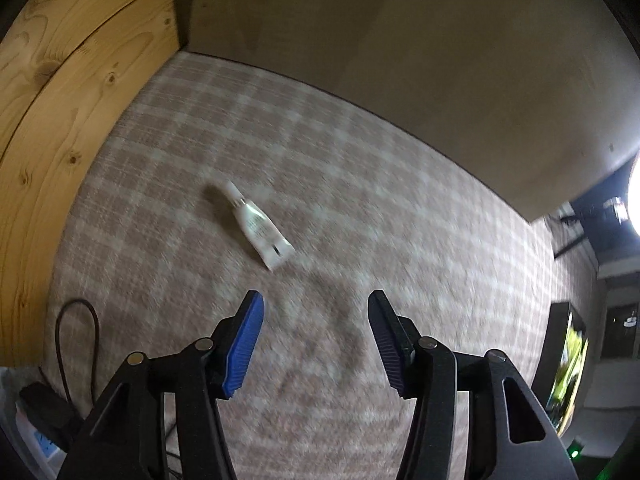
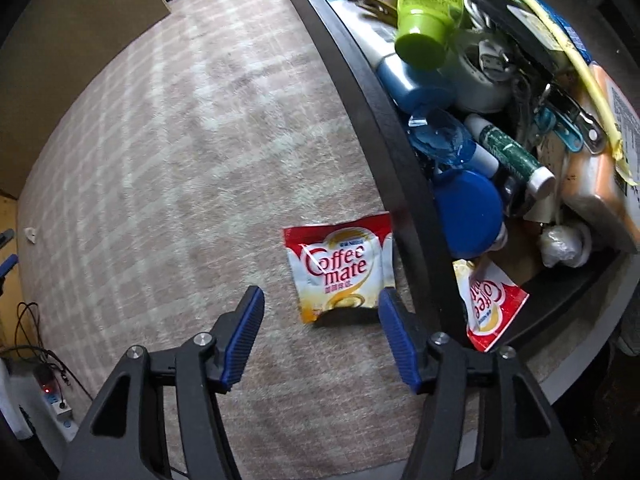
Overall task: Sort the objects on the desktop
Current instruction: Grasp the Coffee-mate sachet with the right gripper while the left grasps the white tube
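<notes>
In the left wrist view a small white tube (image 1: 258, 226) lies on the checked tablecloth (image 1: 360, 208), ahead and a little left of my left gripper (image 1: 316, 304), which is open and empty. In the right wrist view a red and white Coffee mate sachet (image 2: 340, 270) lies flat on the cloth beside a black box (image 2: 380, 112). My right gripper (image 2: 322, 300) is open and empty, just short of the sachet. A second Coffee mate sachet (image 2: 490, 304) leans inside the box.
The black box is crowded with several items: a green bottle (image 2: 426, 12), blue bottles (image 2: 416, 84), a blue lid (image 2: 468, 214), a green glitter tube (image 2: 512, 154). A wooden panel (image 1: 52, 100) stands left, a beige board (image 1: 400, 60) behind. Cables and a power strip (image 2: 56, 404) lie at lower left.
</notes>
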`<act>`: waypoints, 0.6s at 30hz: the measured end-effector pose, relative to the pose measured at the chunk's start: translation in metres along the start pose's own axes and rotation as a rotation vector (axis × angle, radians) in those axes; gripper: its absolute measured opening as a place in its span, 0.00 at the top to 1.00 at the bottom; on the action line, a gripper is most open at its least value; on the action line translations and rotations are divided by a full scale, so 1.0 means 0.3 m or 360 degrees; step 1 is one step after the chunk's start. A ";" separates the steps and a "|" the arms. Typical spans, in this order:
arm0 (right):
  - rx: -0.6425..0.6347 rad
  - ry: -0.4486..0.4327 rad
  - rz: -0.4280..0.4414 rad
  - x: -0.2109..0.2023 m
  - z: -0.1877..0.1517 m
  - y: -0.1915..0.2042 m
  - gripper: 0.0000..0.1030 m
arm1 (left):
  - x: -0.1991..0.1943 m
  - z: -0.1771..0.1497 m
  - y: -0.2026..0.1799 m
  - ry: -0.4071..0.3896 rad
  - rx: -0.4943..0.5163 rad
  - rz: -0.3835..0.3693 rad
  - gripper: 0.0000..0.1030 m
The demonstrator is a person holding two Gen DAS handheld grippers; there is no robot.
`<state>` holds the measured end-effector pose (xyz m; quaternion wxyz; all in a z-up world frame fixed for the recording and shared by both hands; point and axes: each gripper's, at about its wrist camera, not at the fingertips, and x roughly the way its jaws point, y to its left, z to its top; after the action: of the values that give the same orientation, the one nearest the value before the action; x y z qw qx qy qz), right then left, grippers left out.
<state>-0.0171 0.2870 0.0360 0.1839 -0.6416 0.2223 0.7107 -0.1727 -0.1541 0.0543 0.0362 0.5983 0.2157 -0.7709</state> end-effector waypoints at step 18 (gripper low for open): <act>-0.0132 0.0119 -0.0062 0.078 0.092 0.061 0.39 | 0.168 0.087 0.057 0.0046 -0.0030 0.0195 0.56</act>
<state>-0.0526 0.2865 0.0163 0.1625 -0.6790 0.1868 0.6911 -0.2051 -0.1692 0.0070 0.0857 0.6211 0.1864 -0.7564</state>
